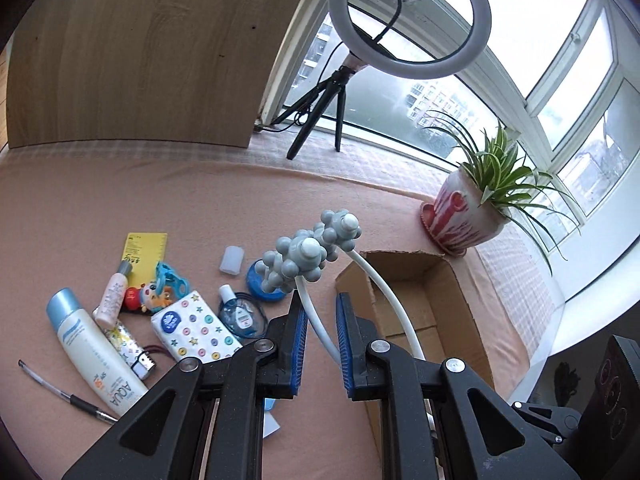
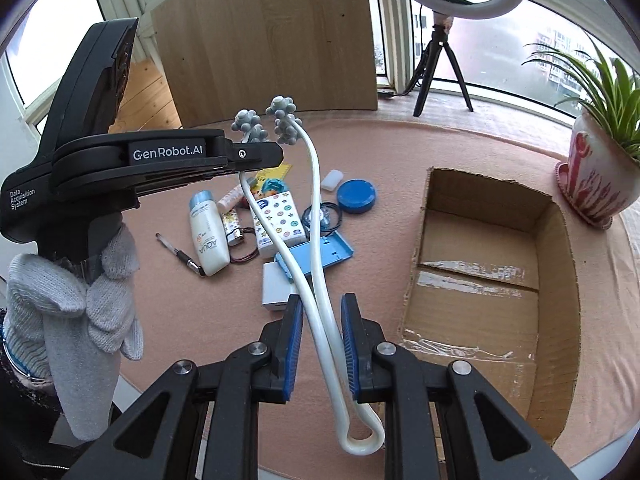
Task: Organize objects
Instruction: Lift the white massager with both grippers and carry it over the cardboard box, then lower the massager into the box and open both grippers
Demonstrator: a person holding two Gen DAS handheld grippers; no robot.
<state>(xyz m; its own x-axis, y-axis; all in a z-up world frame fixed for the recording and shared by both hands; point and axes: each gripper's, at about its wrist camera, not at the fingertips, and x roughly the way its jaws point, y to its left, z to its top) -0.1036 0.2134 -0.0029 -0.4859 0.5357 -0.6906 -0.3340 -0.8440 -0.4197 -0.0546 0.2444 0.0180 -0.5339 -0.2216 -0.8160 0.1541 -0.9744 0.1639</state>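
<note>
White two-armed massager with grey knobbed heads (image 2: 320,280) gripped by right gripper (image 2: 322,344) and left gripper (image 1: 322,340), beside open cardboard box (image 2: 556,320).

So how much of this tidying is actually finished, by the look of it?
Nothing looks done yet: the brown cardboard box is empty. In hand: the white two-armed massager with grey knobbly heads, held by both the left tool and the right tool. Left on the pink cloth: the white sunscreen bottle, the round blue lid, the patterned tissue pack, the black pen and more.
</note>
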